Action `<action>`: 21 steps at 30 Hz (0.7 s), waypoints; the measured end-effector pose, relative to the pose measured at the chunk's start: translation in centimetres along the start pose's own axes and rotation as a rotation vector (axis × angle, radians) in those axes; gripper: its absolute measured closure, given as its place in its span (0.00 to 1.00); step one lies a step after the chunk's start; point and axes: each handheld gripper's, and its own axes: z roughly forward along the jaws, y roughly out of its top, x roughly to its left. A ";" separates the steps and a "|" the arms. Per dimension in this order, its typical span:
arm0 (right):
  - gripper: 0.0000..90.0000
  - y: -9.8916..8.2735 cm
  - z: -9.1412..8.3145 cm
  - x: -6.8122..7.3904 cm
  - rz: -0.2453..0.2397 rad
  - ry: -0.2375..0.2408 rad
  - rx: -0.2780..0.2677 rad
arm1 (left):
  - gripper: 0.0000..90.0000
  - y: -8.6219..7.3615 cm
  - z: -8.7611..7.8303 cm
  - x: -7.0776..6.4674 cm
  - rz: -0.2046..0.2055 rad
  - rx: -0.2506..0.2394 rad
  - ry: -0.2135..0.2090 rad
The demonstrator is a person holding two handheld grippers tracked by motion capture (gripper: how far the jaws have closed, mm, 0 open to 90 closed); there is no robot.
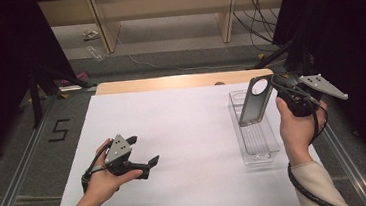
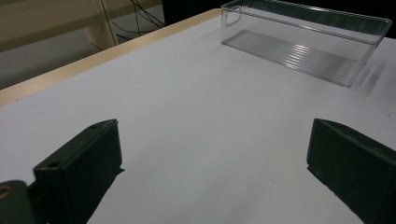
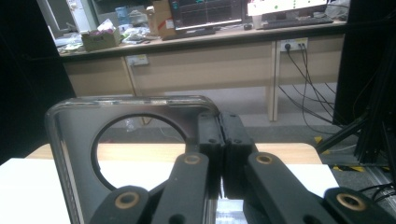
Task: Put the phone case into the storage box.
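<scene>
The right gripper (image 1: 276, 86) is closed on the top edge of a grey phone case (image 1: 254, 101), beside the case's round camera hole. It holds the case upright and a little tilted above the far end of a clear plastic tray (image 1: 263, 148). In the right gripper view the two jaws press together on a thin strip of the case (image 3: 74, 154), so the hold is narrow and sits near one corner.

This is the first risk: the case hangs from one corner and can swing or slip out between the pads if the hand turns quickly. The second risk is the tray itself. It is light and narrow, and the lower edge of the case may catch on the tray's wall instead of going inside, which would push the tray or tip it on the white table (image 1: 173, 134).

The left gripper (image 1: 142, 149) rests on the table well apart from the tray, with its jaws wide apart and nothing between them. It does not steady the tray, so any knock will move it freely.
</scene>
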 end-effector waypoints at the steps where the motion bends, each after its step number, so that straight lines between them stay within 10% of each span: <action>1: 0.99 0.0 0.0 0.0 -0.001 0.000 0.000 | 0.03 0.0 0.0 0.0 0.000 0.000 0.000; 21: 0.99 0.1 0.3 -0.6 -0.004 -0.015 0.002 | 0.03 -0.1 0.0 0.0 0.000 0.001 -0.004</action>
